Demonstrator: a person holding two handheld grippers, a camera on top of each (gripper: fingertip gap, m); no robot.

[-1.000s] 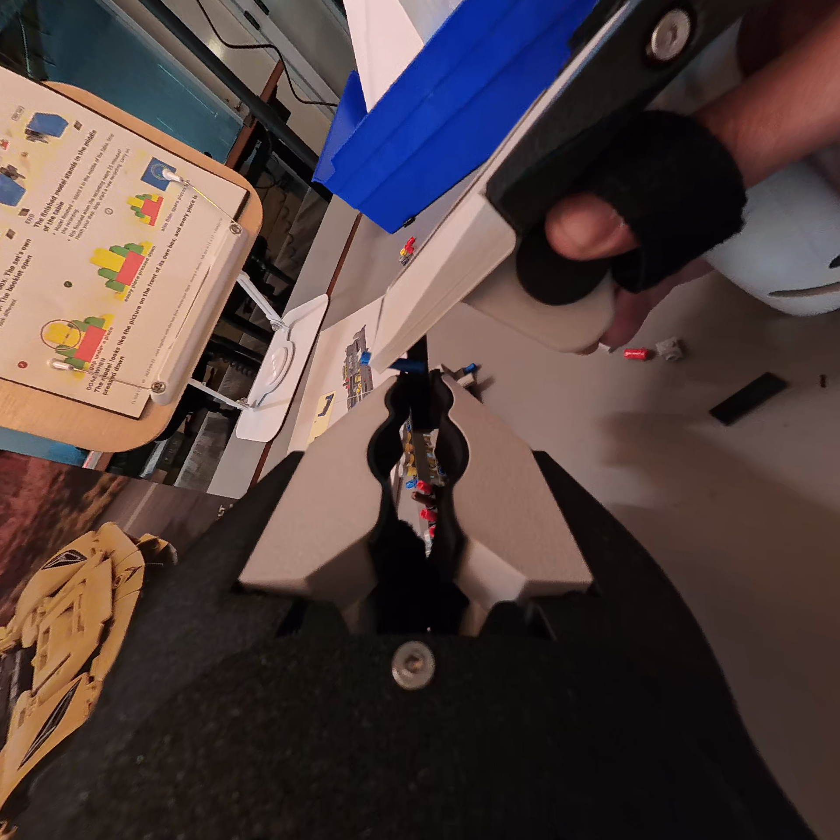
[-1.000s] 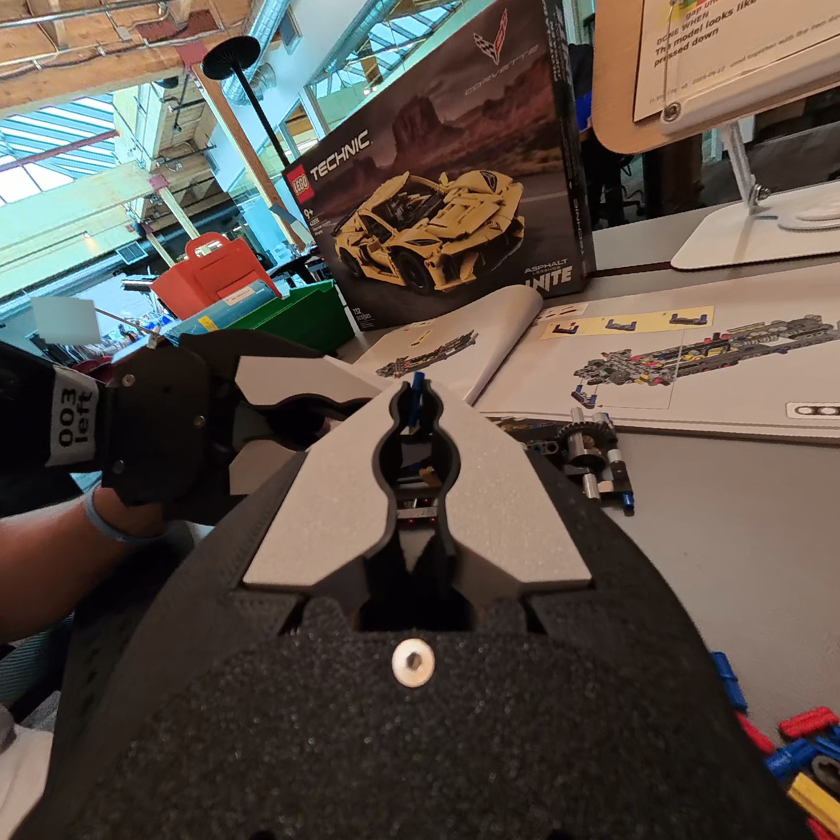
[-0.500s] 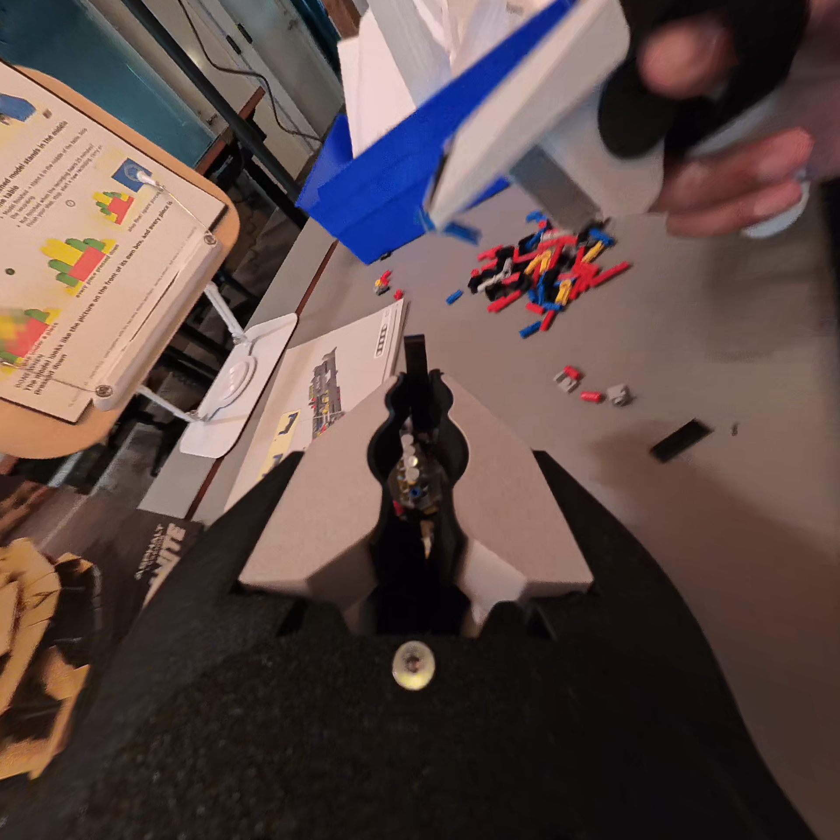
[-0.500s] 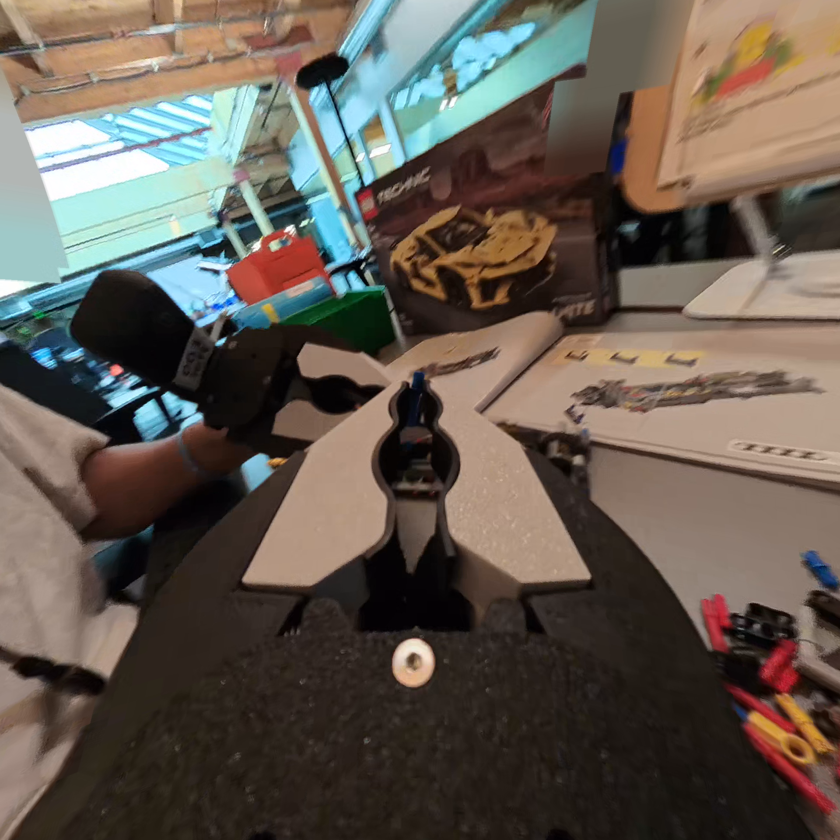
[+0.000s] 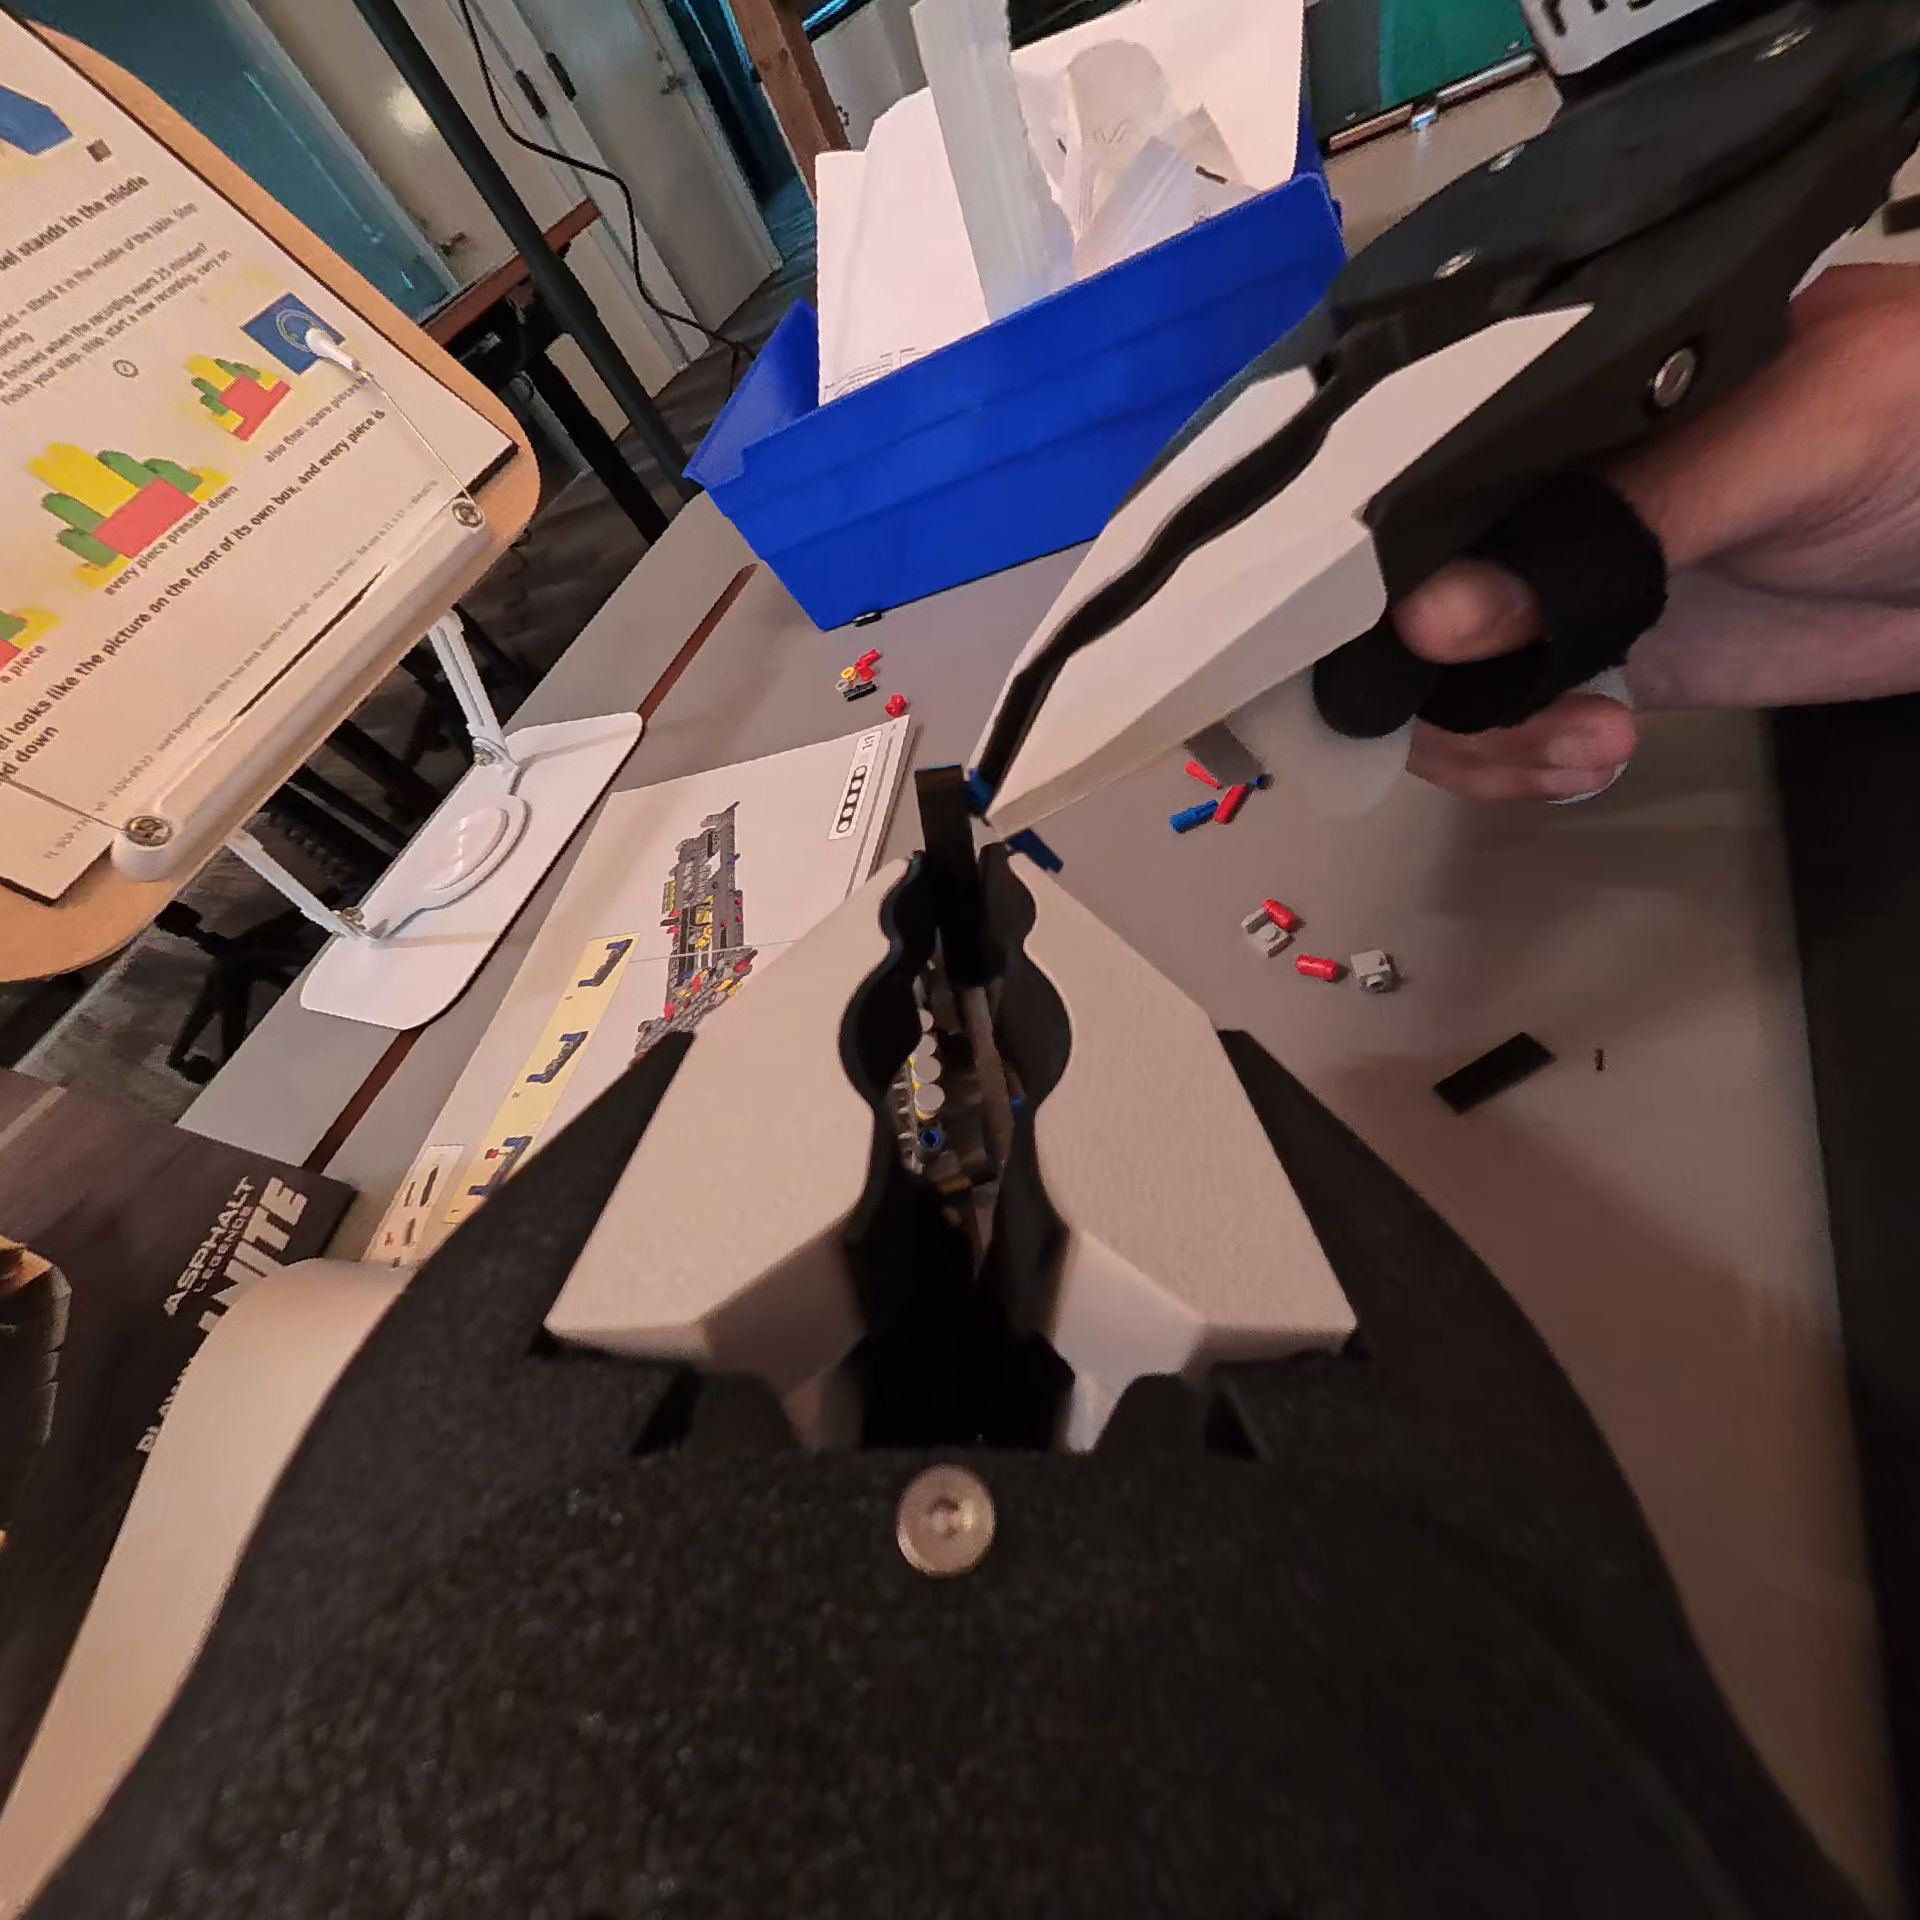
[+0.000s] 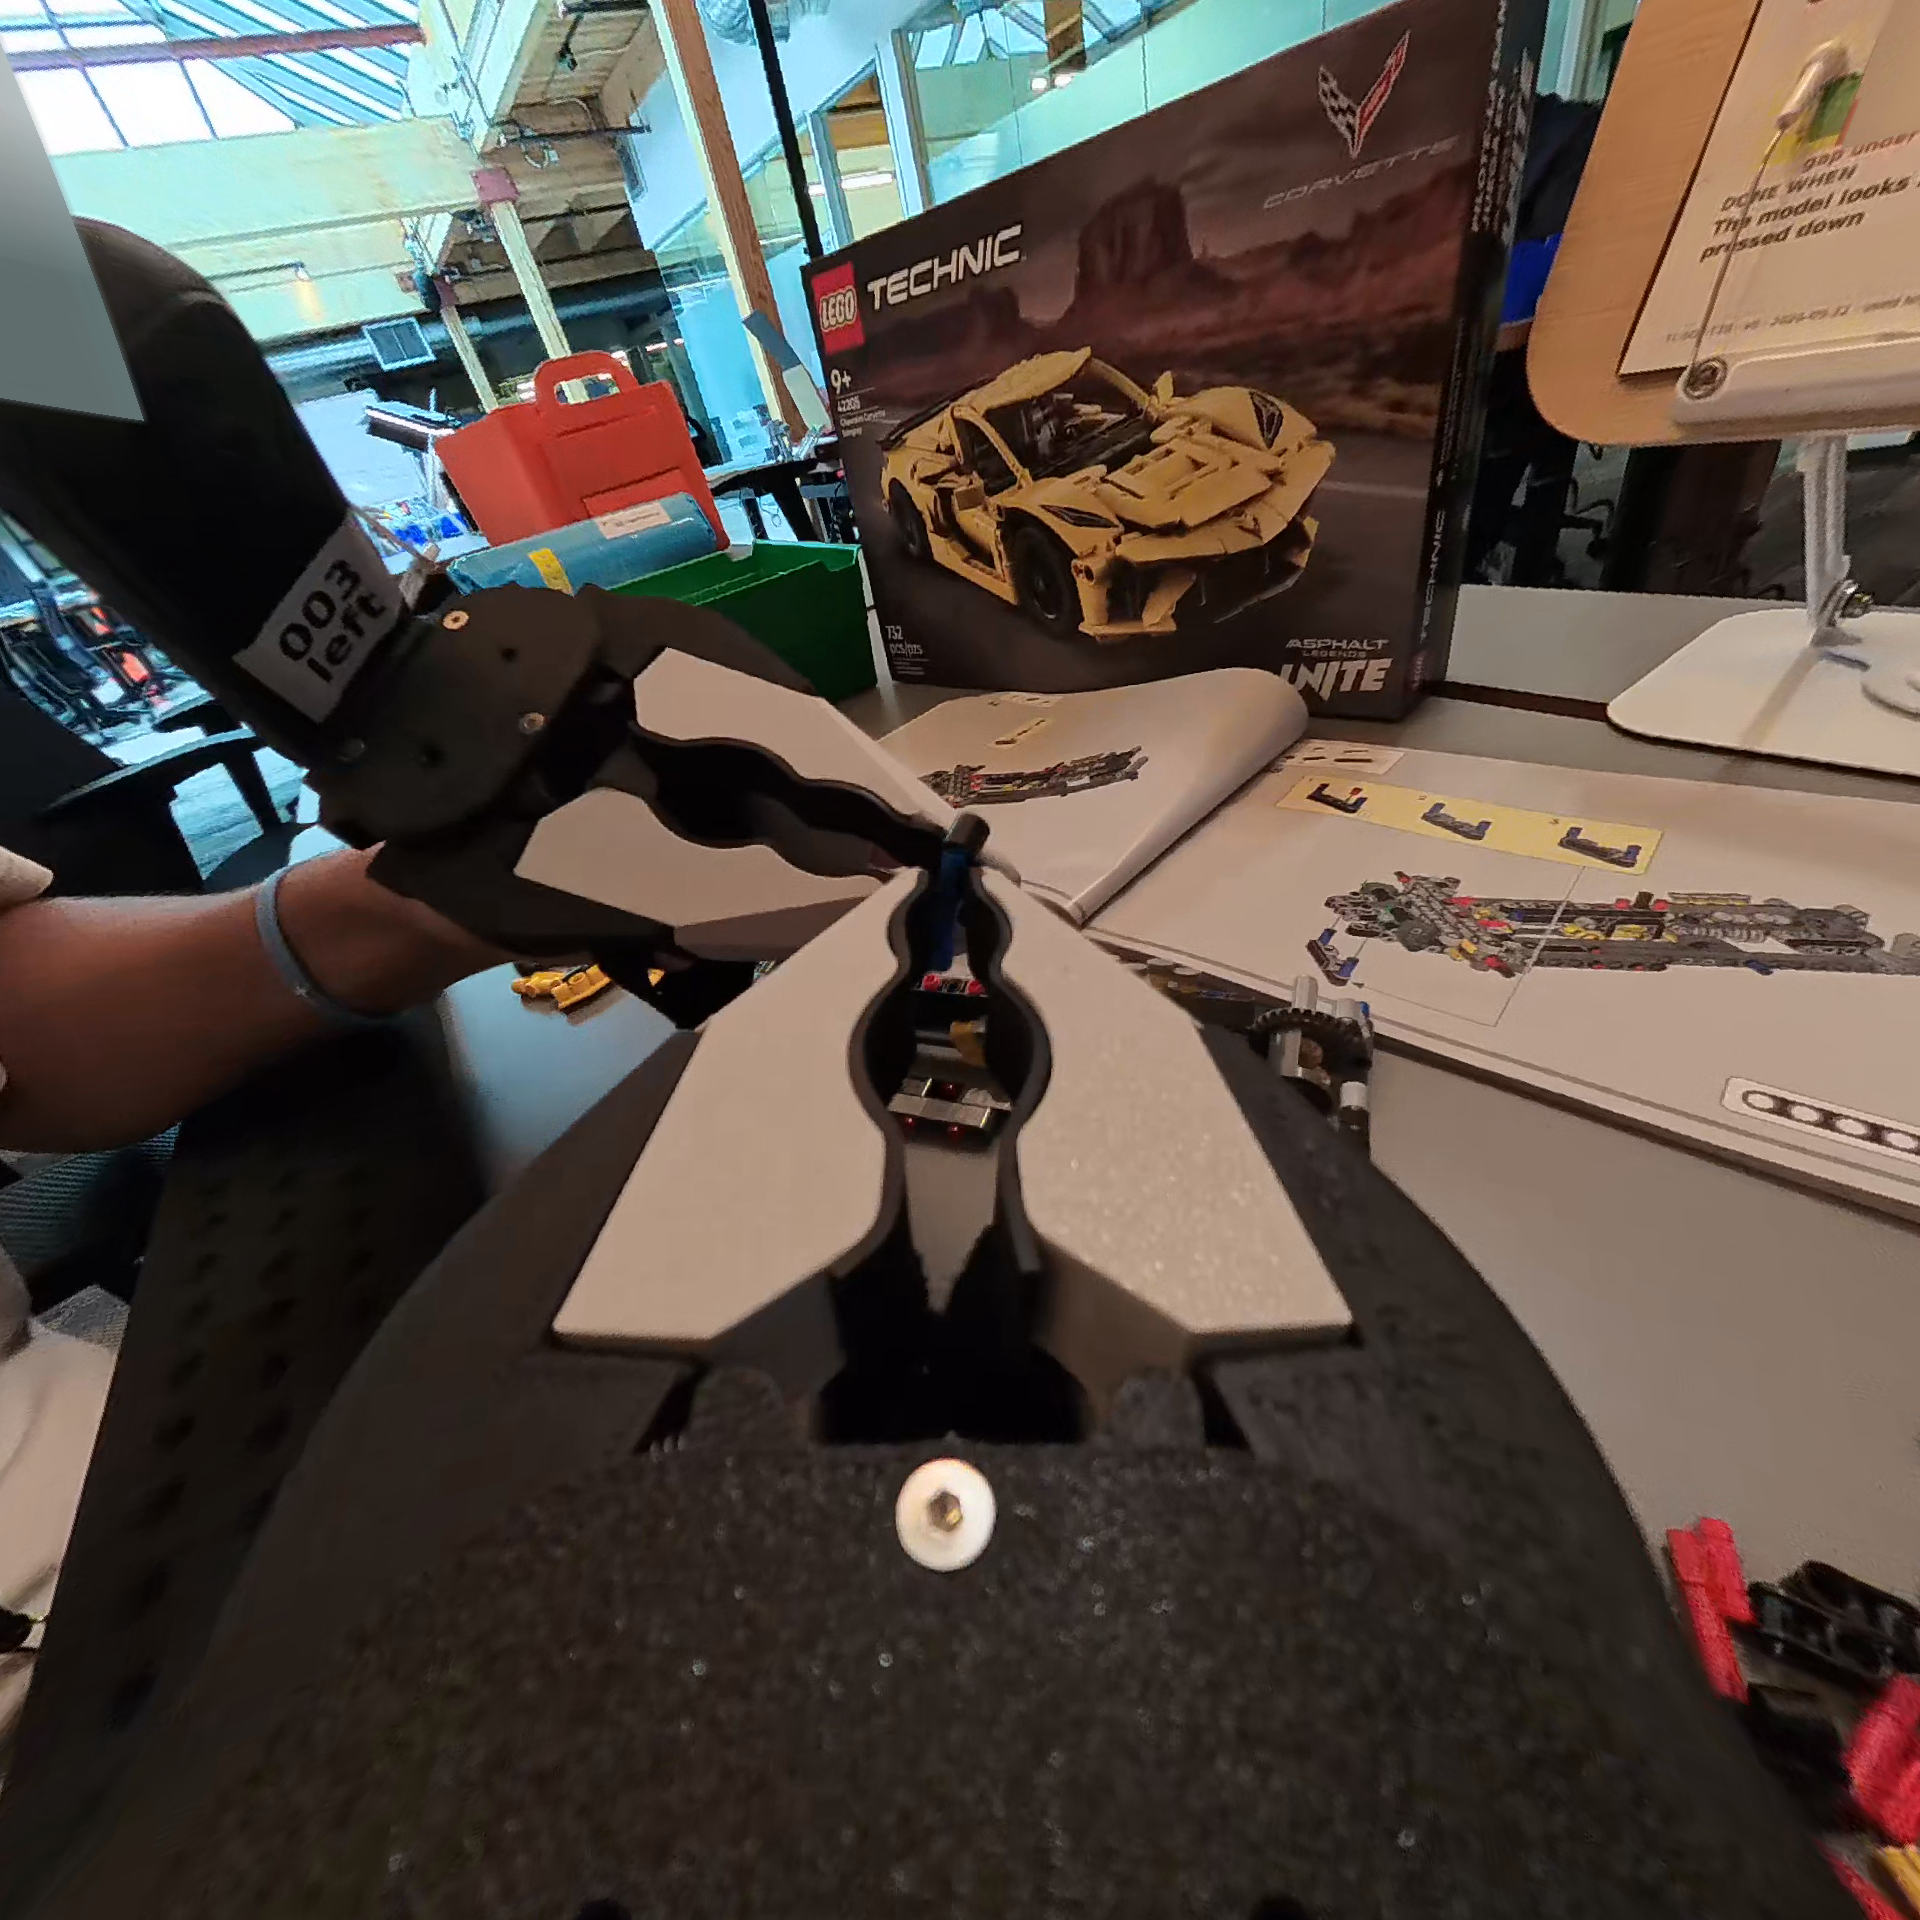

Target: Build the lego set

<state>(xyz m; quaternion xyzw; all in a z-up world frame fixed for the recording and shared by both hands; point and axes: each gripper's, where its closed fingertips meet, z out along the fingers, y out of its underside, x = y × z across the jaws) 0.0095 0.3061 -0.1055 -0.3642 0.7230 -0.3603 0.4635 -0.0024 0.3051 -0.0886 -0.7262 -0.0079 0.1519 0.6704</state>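
Observation:
My left gripper is shut on a thin black piece that sticks out past its tips. My right gripper is shut on a small blue pin. The two grippers meet tip to tip above the table. The right gripper comes in from the right in the left wrist view, its blue pin against the black piece. The left gripper comes in from the left in the right wrist view. The partly built grey and black assembly with a gear lies on the table below.
An open instruction booklet lies behind the assembly, the set's box behind it. A blue bin with paper stands at the back. Loose pieces lie scattered, more at my right. A sign board on a white stand stands left. Less than 4 cm separates the two grippers' tips.
Half a second ago the two grippers were apart, with the right one lifted over a pile of pieces. They have come back together tip to tip, each still holding its piece.

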